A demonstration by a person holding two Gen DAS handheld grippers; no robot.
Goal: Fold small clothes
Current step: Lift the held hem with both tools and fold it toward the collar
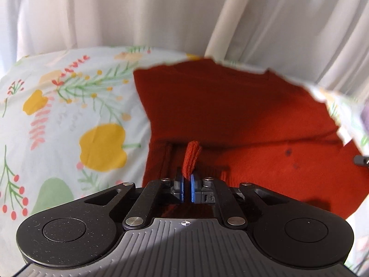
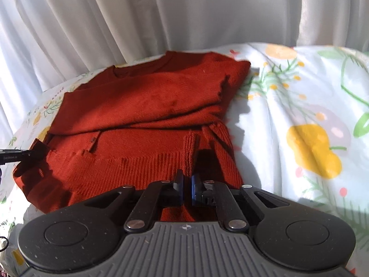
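Observation:
A rust-red knit sweater lies partly folded on a floral sheet, its sleeves laid over the body. My left gripper is shut on a raised pinch of the red knit, which sticks up between the blue pads. In the right wrist view the sweater spreads ahead, ribbed hem nearest. My right gripper is shut on a ridge of that ribbed hem near the sweater's right side. The left gripper's tip shows at the hem's left corner. The right gripper's tip peeks in at the far right edge.
The floral sheet covers the soft surface on both sides of the sweater. White curtains hang close behind, with a white pole among the curtain folds. Strong sunlight throws dark shadows over the hem.

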